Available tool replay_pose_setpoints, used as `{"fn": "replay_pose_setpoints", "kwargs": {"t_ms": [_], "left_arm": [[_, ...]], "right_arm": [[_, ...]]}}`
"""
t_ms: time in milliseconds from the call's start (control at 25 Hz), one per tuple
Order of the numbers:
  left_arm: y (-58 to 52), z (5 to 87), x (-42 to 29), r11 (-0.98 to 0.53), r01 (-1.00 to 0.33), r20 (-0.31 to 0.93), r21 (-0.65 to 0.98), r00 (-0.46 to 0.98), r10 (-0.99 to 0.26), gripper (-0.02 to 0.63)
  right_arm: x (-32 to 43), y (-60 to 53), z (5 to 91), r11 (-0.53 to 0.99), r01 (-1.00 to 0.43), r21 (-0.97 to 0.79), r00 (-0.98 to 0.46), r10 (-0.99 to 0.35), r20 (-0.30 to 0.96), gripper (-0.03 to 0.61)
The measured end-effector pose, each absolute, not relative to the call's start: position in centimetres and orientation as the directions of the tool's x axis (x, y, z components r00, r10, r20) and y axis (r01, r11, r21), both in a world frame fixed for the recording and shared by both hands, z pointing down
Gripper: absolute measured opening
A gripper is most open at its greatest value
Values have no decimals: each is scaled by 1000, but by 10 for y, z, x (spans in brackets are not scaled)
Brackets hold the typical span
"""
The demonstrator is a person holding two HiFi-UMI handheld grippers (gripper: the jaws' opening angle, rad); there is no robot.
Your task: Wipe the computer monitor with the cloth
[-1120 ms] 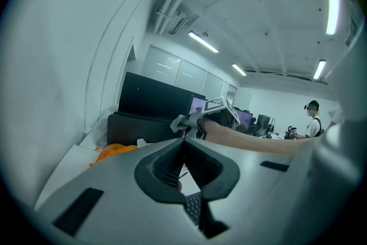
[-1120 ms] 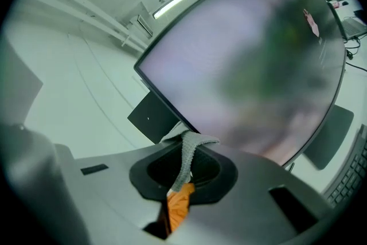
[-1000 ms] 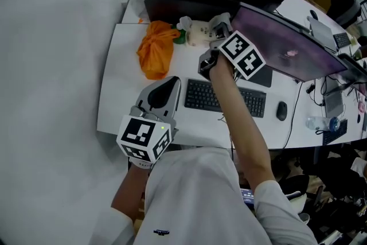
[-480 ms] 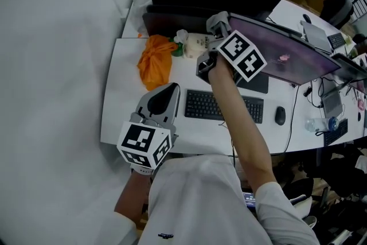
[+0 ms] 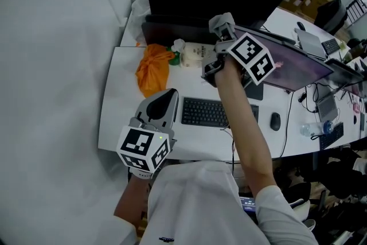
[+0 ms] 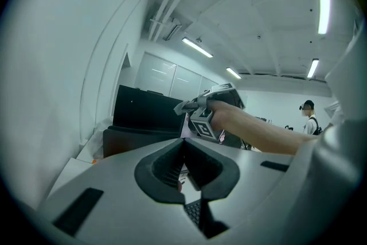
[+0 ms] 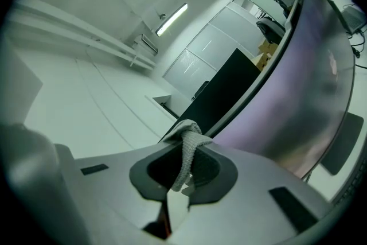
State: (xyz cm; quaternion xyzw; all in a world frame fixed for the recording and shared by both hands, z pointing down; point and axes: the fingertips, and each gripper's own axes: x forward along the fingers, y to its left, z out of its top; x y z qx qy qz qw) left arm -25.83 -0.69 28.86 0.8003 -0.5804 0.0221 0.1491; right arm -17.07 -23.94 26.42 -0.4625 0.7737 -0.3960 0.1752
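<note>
Right gripper view: grey knitted cloth (image 7: 187,146) is clenched in the right claw (image 7: 183,166); it should be pressed flat against the curved dark monitor (image 7: 309,83).

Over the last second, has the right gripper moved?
Yes. The right gripper, holding the cloth, has moved up the picture, away from the keyboard, toward the monitor's top left edge.

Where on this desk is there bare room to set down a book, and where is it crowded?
Barest is the desk's left end, bordered by the orange bag behind and the keyboard on its right. A narrow strip also runs before the keyboard. The back is crowded: bag, pale bottle and curved monitor stand close.
</note>
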Motion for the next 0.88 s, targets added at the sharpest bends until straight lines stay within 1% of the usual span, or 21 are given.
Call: {"fn": "replay_pose_setpoints", "kwargs": {"t_ms": [160, 440, 600, 880], "left_arm": [[-10, 289, -249, -302, -929, 206, 213, 344, -916, 18], [-15, 286, -231, -339, -917, 201, 212, 380, -903, 18], [-22, 290, -216, -371, -903, 204, 217, 414, -887, 18], [-29, 289, -188, -413, -887, 199, 207, 452, -870, 18]], "right_arm": [[-153, -238, 265, 231, -607, -761, -474, -873, 113, 25], [-100, -240, 269, 169, -638, -751, -412, -899, 147, 25], [-70, -243, 271, 166, -663, -730, -392, -908, 149, 25], [-20, -245, 276, 153, -661, -735, -387, -908, 159, 25]]}}
